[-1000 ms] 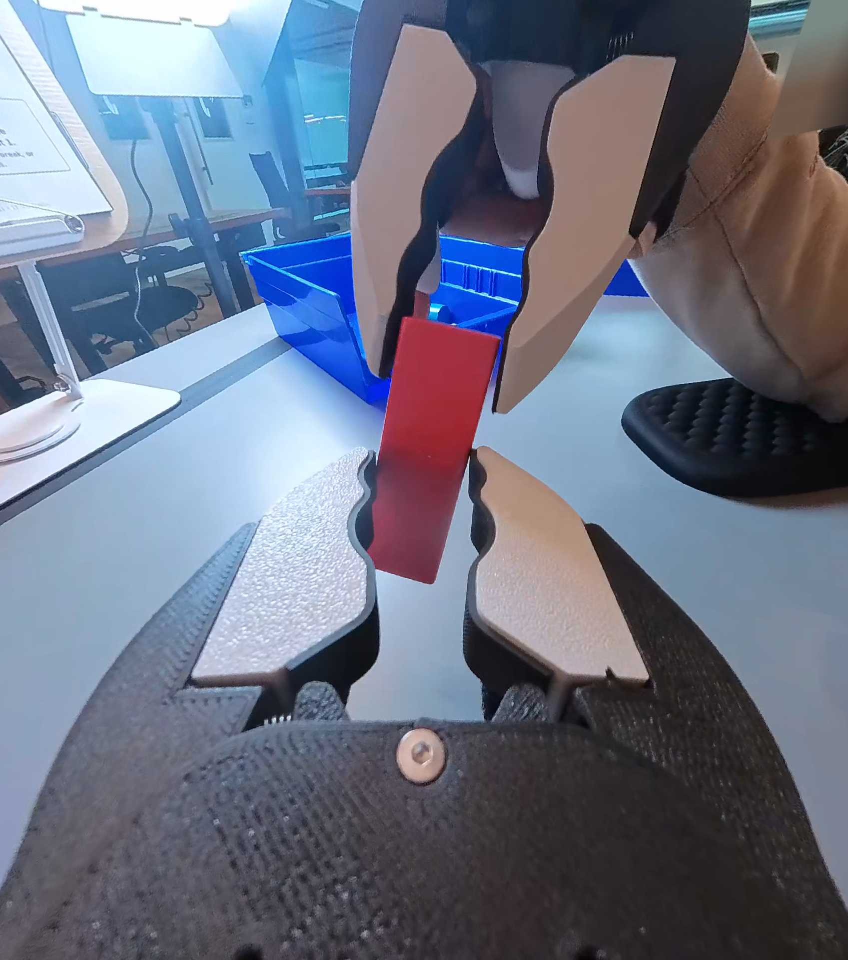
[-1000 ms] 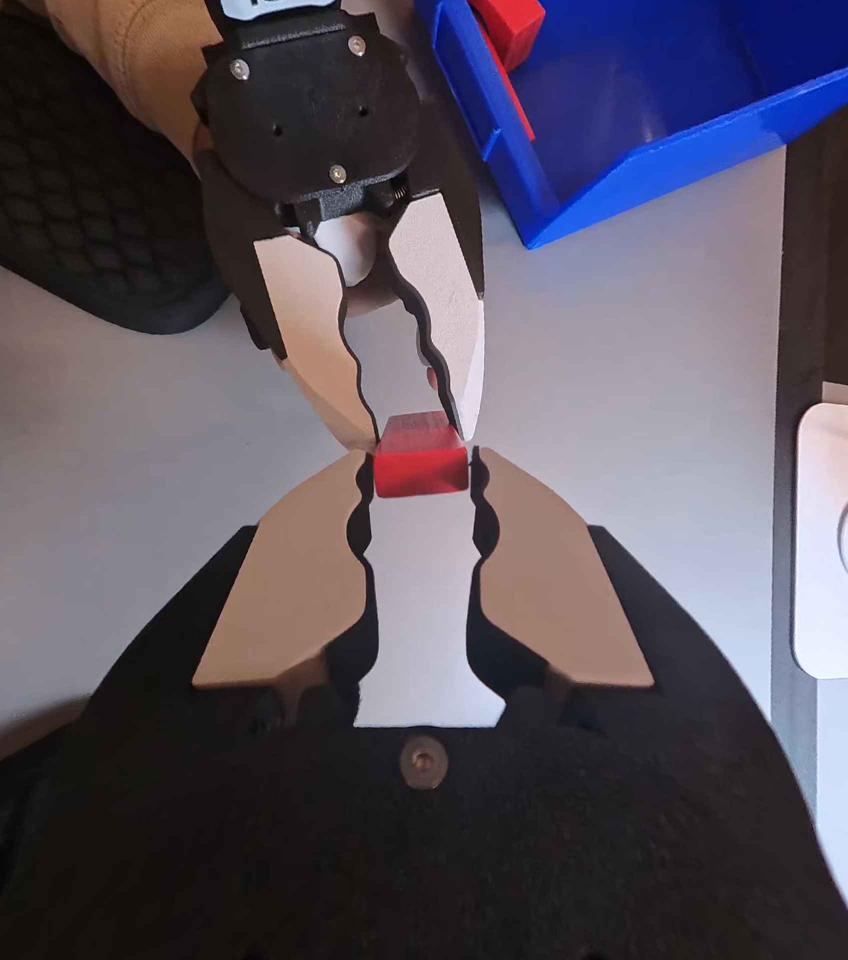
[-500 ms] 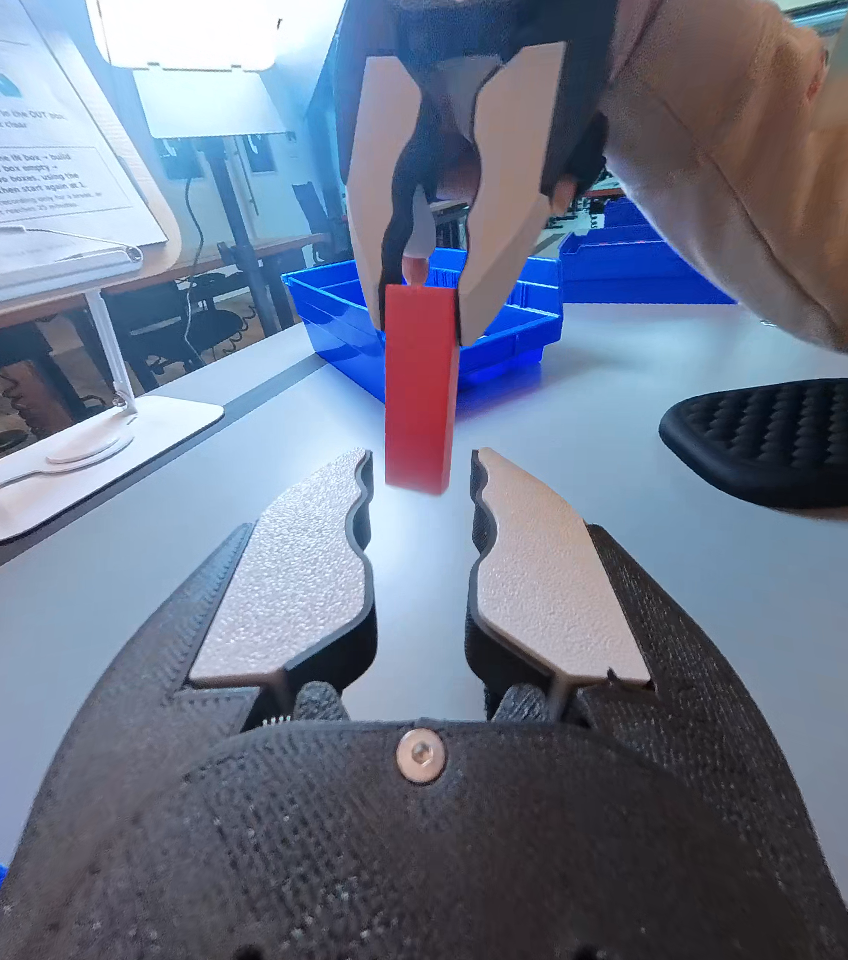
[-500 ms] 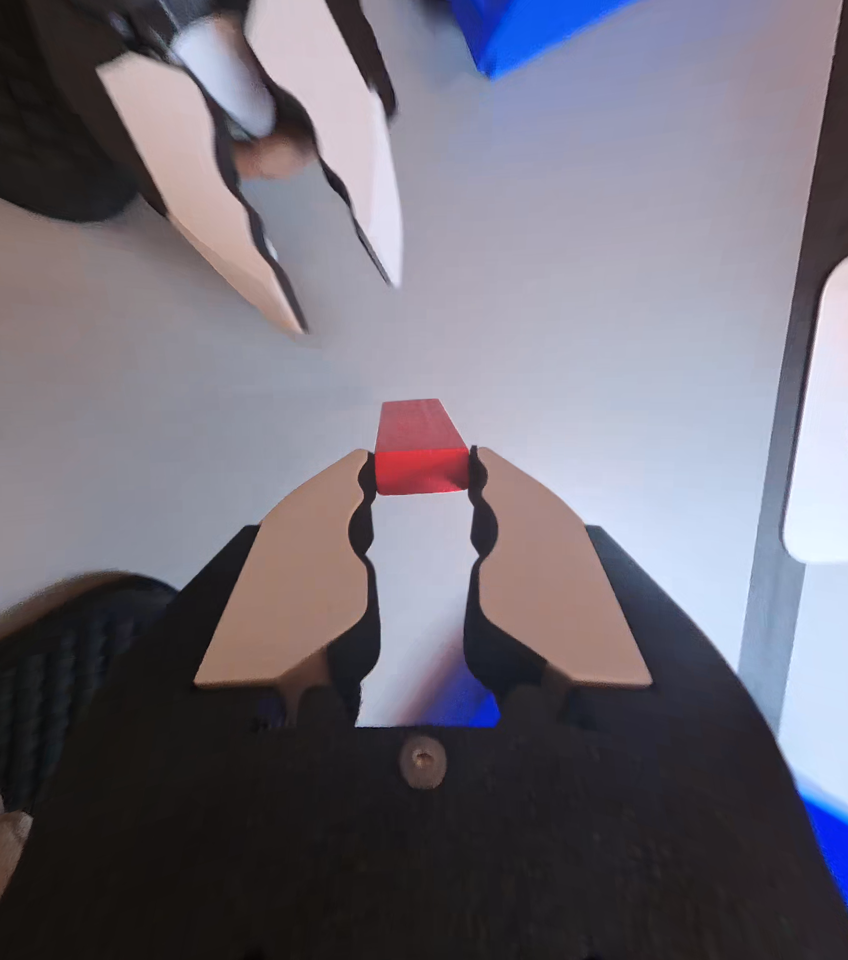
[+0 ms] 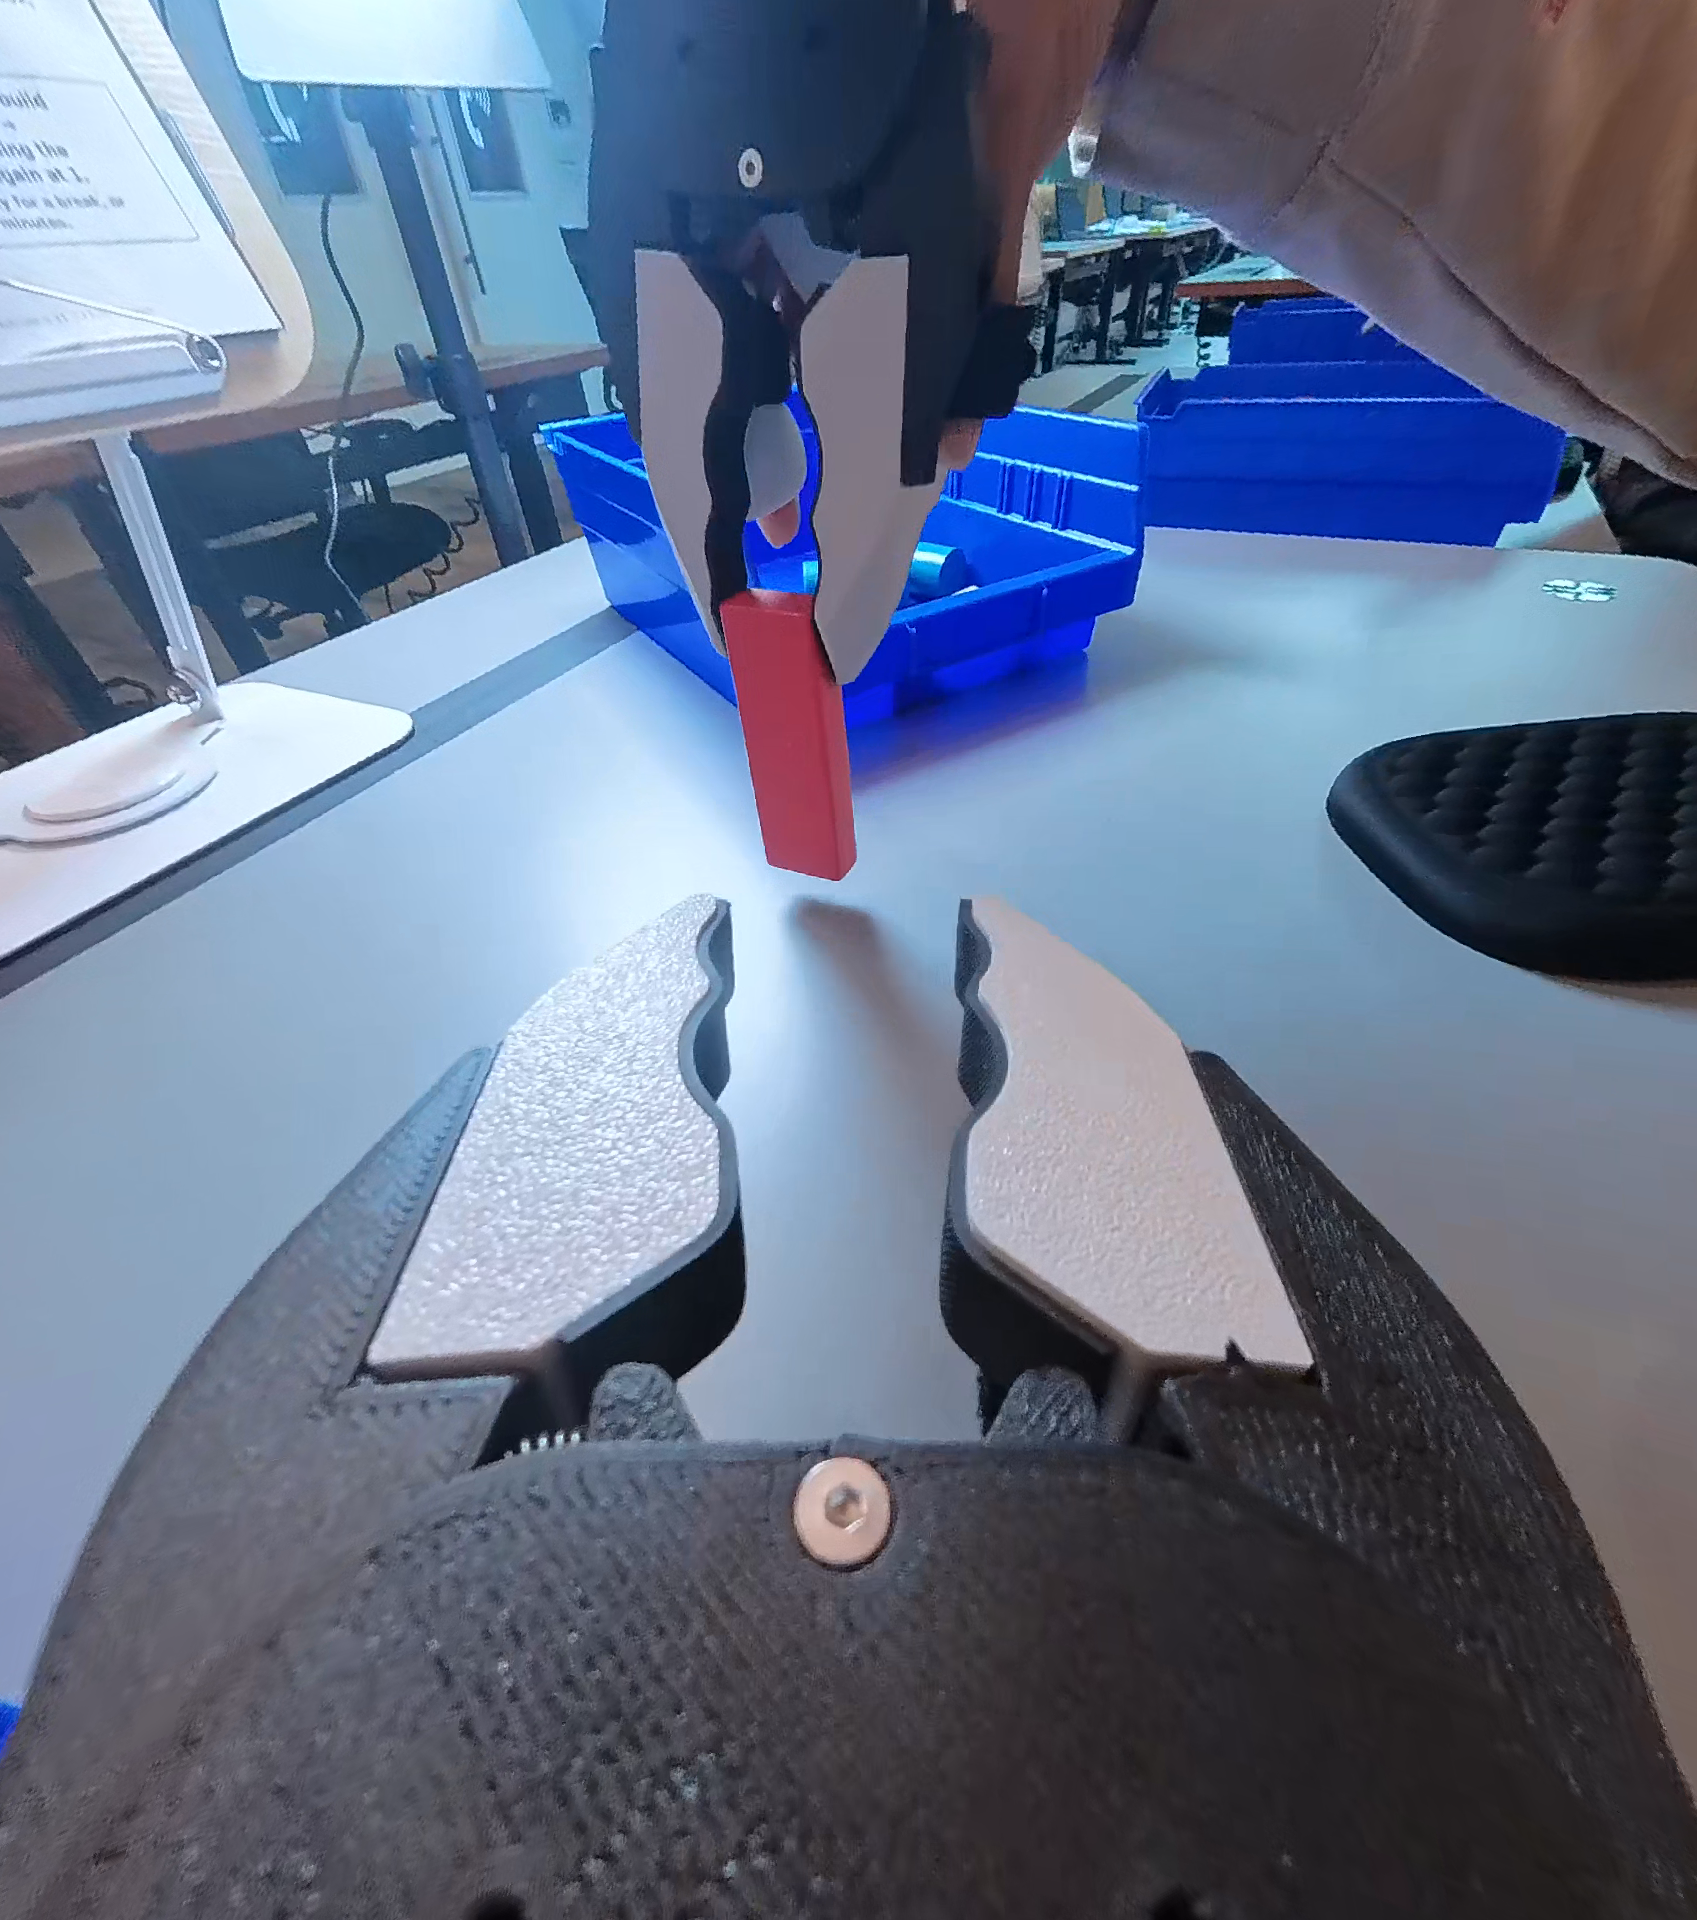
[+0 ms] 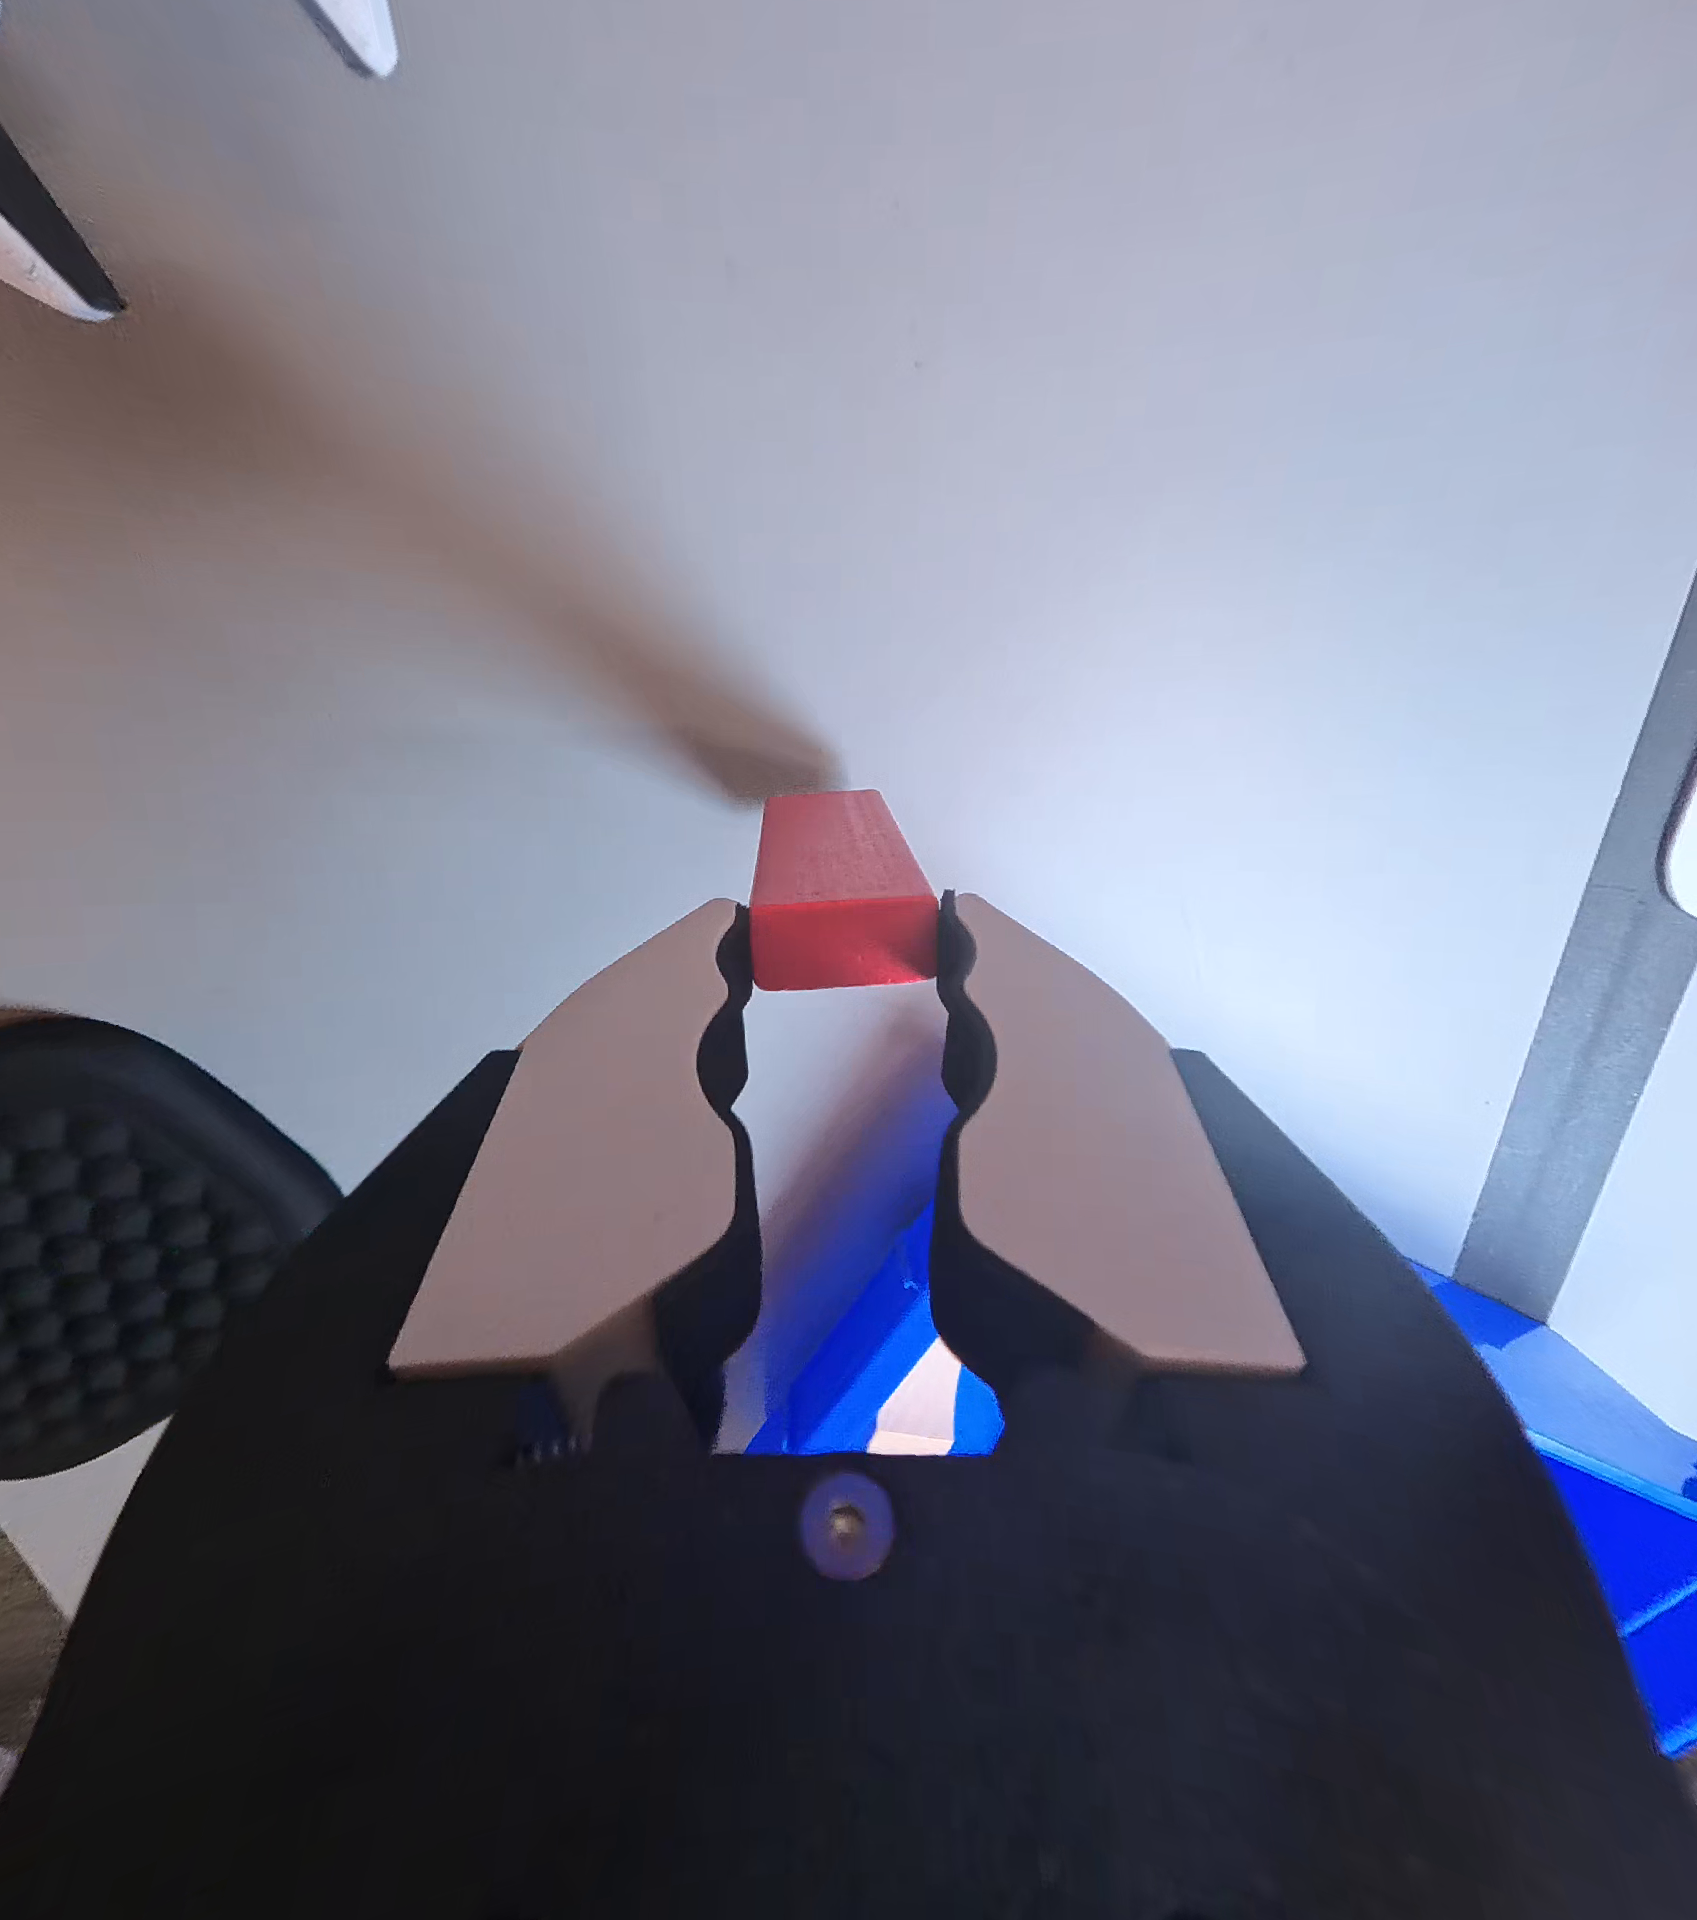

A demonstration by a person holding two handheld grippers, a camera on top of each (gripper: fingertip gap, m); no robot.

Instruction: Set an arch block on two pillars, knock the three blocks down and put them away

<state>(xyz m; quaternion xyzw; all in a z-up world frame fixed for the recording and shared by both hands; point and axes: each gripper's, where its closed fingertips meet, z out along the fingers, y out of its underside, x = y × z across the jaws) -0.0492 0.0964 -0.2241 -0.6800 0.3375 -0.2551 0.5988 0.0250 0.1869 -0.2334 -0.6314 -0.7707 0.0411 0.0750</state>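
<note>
A red pillar block hangs nearly upright, a little tilted, above the grey table. My right gripper comes down from above and is shut on the block's top end. In the right wrist view the block sits clamped between the right gripper's tips. My left gripper is open and empty, low over the table, just short of the block's lower end. Its fingertips show at the top left of the right wrist view. No arch block is in view.
A blue bin with a blue cylinder in it stands behind the block, and a second blue bin farther right. A black padded rest lies at the right. A white stand base sits at the left. Left tips to right tips: about 12 centimetres.
The left gripper's fingers were around the block's lower end; they have drawn back from it. The right gripper keeps the block and has carried it up and away.
</note>
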